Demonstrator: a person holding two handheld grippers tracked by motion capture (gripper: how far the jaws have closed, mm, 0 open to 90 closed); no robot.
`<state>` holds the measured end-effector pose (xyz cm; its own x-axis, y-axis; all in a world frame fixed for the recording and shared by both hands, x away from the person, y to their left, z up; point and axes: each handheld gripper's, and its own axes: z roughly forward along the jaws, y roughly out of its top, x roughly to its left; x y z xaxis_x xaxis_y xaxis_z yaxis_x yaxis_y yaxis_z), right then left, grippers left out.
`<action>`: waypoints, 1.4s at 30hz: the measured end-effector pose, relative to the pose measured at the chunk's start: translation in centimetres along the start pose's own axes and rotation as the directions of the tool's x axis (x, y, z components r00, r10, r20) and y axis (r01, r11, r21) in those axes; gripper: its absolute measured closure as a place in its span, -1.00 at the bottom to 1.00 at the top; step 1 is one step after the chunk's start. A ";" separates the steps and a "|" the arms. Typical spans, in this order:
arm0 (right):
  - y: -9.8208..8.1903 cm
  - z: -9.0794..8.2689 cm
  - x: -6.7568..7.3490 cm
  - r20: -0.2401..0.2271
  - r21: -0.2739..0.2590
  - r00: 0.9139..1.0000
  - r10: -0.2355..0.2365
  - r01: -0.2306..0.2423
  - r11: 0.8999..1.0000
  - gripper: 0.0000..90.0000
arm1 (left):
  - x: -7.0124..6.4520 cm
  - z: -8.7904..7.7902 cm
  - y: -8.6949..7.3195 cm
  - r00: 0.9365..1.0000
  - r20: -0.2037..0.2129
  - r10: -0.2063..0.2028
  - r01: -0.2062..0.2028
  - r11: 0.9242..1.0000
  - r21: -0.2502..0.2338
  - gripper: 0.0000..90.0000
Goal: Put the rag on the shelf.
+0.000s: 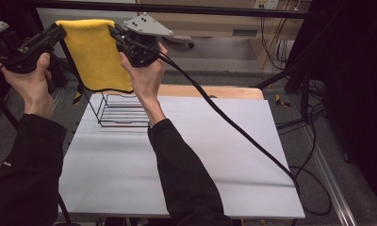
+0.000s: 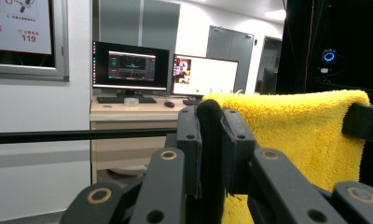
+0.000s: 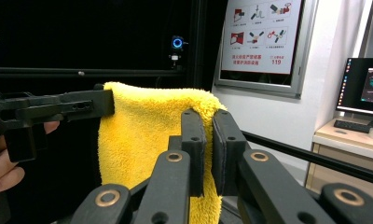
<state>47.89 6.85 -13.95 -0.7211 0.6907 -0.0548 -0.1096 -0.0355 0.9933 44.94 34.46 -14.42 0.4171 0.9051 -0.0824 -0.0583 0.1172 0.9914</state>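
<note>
While hung, yellow cloth (image 1: pixel 96 52) between left gripper (image 1: pixel 59 32), right gripper (image 1: pixel 115 34)

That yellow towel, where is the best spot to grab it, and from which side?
Grab the yellow towel at its two top corners, one claw coming in from each side. It is limp and hangs flat like a sheet, so corner pinches keep it spread. The left claw and right claw grip it that way above the wire rack.

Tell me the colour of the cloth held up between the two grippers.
Bright yellow; the cloth has a dark edge at its bottom hem. Best seen in the high view.
</note>
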 end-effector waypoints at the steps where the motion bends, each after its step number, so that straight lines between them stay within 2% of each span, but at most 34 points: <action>1: 0.1 0.1 0.0 0.002 -0.001 1.000 -0.003 0.003 1.000 0.89 | 0.1 0.1 0.2 1.000 0.001 0.000 0.000 1.000 0.001 0.76; 7: 0.8 0.7 -0.5 0.007 -0.012 1.000 0.008 -0.008 1.000 0.89 | 0.2 0.6 1.1 1.000 -0.003 0.019 -0.019 1.000 -0.017 0.76; 19: 2.0 1.9 -1.4 0.025 -0.023 1.000 -0.004 0.004 1.000 0.89 | 0.8 2.2 2.0 1.000 0.000 0.012 -0.012 0.999 -0.032 0.76; 27: 2.2 2.4 -2.3 0.039 -0.036 0.999 0.003 -0.002 0.999 0.89 | 0.7 3.8 2.9 0.999 -0.010 0.048 -0.048 0.999 -0.025 0.76; 31: 2.2 2.8 -3.0 0.052 -0.034 0.999 -0.007 0.009 0.999 0.89 | 0.8 4.8 2.9 0.998 -0.015 0.054 -0.054 0.998 -0.019 0.76; 35: 2.0 3.2 -3.3 0.059 -0.016 0.998 -0.015 0.016 1.000 0.89 | 1.3 5.8 2.3 0.999 -0.010 0.035 -0.035 0.999 -0.011 0.76; 42: 1.4 4.2 -4.5 0.063 0.011 0.998 -0.029 0.028 1.000 0.89 | 1.8 6.7 1.7 0.998 -0.023 0.061 -0.061 0.998 0.000 0.76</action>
<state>53.87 6.78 -11.87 -0.6731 0.7355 -0.0767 -0.1222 -0.0082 0.9925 51.68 33.51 -12.19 0.3917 0.9198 -0.0245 -0.0831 0.0619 0.9946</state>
